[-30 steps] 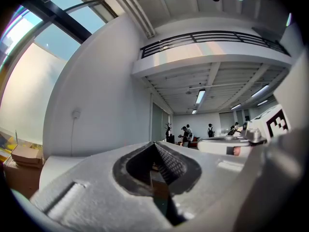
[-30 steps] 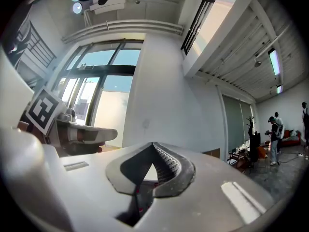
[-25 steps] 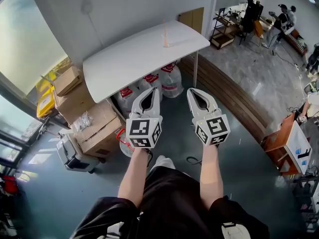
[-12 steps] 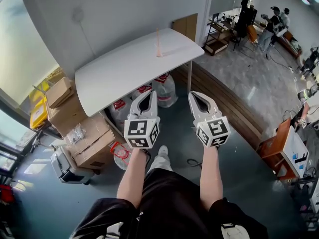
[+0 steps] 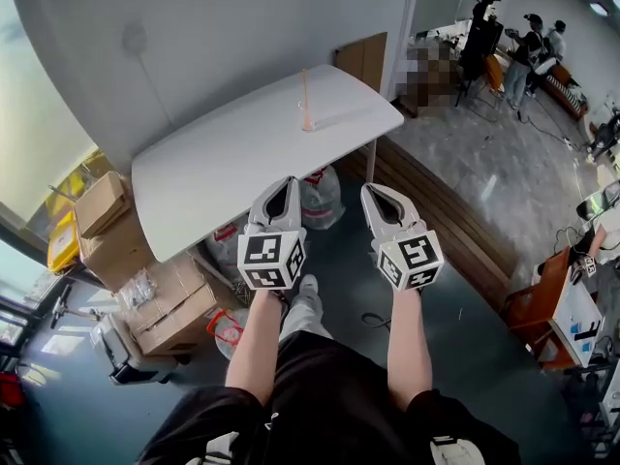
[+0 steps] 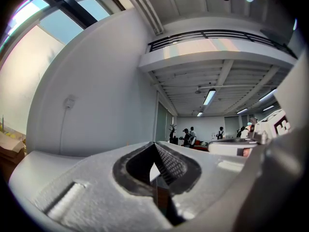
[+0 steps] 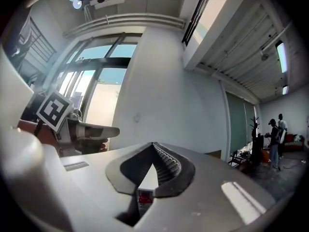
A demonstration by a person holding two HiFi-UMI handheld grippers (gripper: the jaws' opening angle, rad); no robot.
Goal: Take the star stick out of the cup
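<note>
In the head view a small clear cup [image 5: 307, 122] stands near the far right end of a white table [image 5: 213, 168]. A thin pale stick [image 5: 303, 90] rises upright out of it; its star end is too small to make out. Both grippers are held side by side in front of the table, well short of the cup. The left gripper [image 5: 282, 182] overlaps the table's near edge, and the right gripper [image 5: 371, 190] hangs over the floor. Each gripper view shows its jaws meeting at the tips with nothing between them: left gripper [image 6: 154, 143], right gripper [image 7: 153, 144].
Cardboard boxes [image 5: 111, 235] are stacked left of the table. Water jugs [image 5: 320, 197] stand under it. A wooden step [image 5: 446, 211] runs along the right. People [image 5: 528, 46] stand by shelves at the far right. A white wall [image 5: 223, 37] backs the table.
The person has stepped closer to the table. It now sits lower and nearer in view, and the left gripper's tips have reached its near edge. Both grippers stay shut.
</note>
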